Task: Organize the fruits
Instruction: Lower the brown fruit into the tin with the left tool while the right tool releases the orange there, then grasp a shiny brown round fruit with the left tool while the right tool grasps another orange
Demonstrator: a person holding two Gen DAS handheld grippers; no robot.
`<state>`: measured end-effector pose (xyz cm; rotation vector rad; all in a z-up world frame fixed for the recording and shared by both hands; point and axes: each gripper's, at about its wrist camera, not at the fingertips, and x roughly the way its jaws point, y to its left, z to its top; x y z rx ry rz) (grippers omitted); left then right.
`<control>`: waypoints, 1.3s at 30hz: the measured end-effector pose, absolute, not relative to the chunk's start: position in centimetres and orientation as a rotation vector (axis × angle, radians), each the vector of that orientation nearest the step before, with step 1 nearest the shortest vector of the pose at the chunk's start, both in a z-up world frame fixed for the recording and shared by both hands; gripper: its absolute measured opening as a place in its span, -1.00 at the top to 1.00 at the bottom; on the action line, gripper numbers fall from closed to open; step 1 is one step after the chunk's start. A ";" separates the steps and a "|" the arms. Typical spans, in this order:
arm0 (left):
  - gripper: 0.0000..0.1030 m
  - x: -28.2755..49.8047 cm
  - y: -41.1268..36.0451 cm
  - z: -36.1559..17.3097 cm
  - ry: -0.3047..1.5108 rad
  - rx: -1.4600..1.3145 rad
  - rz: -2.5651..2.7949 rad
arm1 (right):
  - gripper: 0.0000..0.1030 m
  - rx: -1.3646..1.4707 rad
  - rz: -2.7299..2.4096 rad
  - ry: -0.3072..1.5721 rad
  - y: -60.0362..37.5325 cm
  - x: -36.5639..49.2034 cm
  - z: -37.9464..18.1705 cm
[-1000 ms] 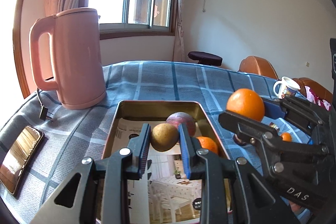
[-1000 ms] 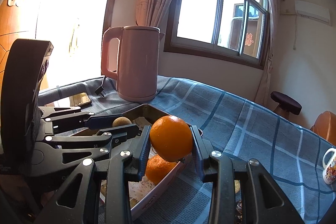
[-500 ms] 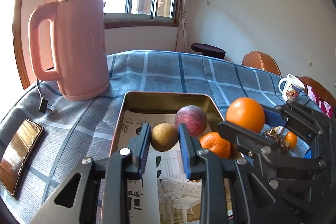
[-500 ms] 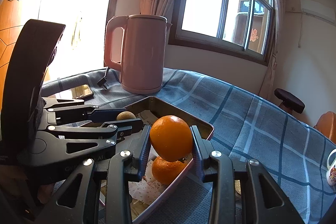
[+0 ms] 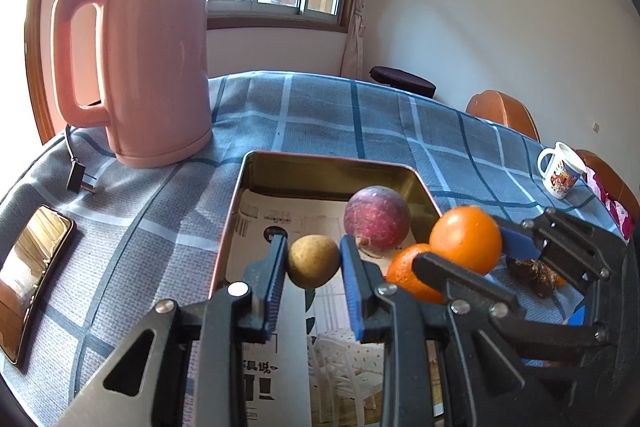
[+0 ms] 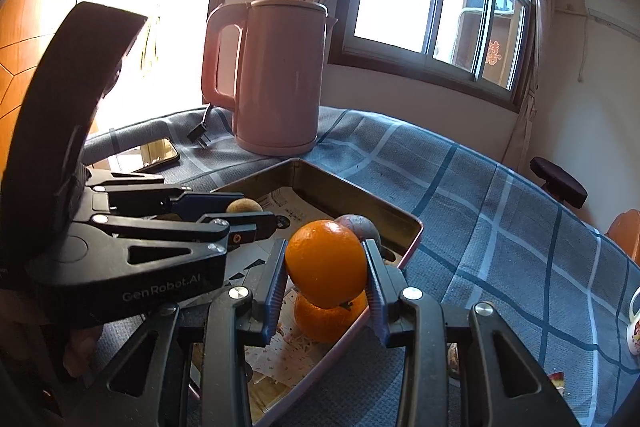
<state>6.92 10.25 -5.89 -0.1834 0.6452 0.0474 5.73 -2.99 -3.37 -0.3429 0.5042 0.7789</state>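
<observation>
L gripper [image 5: 313, 263] pinches a small brown fruit [image 5: 313, 261] over the tin tray [image 5: 332, 163], near its left edge. R gripper [image 6: 326, 273] pinches an orange [image 6: 326, 263] over the tray's right edge, just above a 2nd orange [image 6: 328, 323]. Purple fruit [image 5: 377, 223] sits toward the tray's far right corner.

We saw a tray [image 5: 416, 183] of brassy, shiny metal lined with printed paper [image 5: 280, 215]. The kettle [image 5: 156, 59] looked like smooth matt pink plastic, the tabletop [image 5: 320, 115] wore coarse woven checked cloth, the phone [image 5: 32, 259] was mirror-glossy, and the orange [image 6: 326, 263] had finely pitted, faintly shiny peel.
</observation>
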 end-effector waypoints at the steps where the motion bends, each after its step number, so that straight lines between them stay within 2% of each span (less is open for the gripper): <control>1: 0.45 6.9 10.3 -5.9 0.647 -0.185 0.045 | 0.25 -0.352 0.780 0.518 -2.8 5.8 -3.6; 6: 0.40 6.9 10.2 -5.9 0.644 -0.175 0.063 | 0.24 -0.404 0.802 0.554 -1.7 5.7 -4.2; 7: 0.25 6.9 10.2 -5.8 0.640 -0.173 0.064 | 0.22 -0.419 0.799 0.561 -1.4 5.7 -4.4; 8: 0.01 6.7 10.2 -5.8 0.632 -0.170 0.068 | 0.09 -0.424 0.796 0.555 -1.4 5.5 -4.4; 9: -0.12 6.5 10.1 -5.6 0.618 -0.165 0.081 | -0.12 -0.424 0.792 0.543 -1.5 5.3 -4.3; 10: -0.32 6.2 10.1 -5.4 0.597 -0.160 0.099 | -0.22 -0.420 0.788 0.529 -1.8 5.1 -4.1; 11: -0.40 5.7 10.0 -5.1 0.572 -0.156 0.113 | -0.30 -0.415 0.782 0.514 -2.2 4.9 -3.9; 21: -0.45 4.3 7.5 -4.0 0.507 -0.159 0.076 | -0.30 -0.338 0.601 0.456 -11.6 4.1 -2.0; 28: -0.45 4.5 1.8 -3.5 0.502 -0.076 -0.032 | -0.30 -0.201 0.387 0.567 -21.3 6.9 -2.6; 34: -0.45 5.4 -2.4 -4.1 0.535 -0.010 -0.098 | -0.29 -0.090 0.364 0.655 -25.2 8.1 -3.5; 39: -0.45 6.1 -4.2 -4.7 0.568 0.003 -0.131 | -0.06 -0.084 0.386 0.741 -25.4 9.1 -4.6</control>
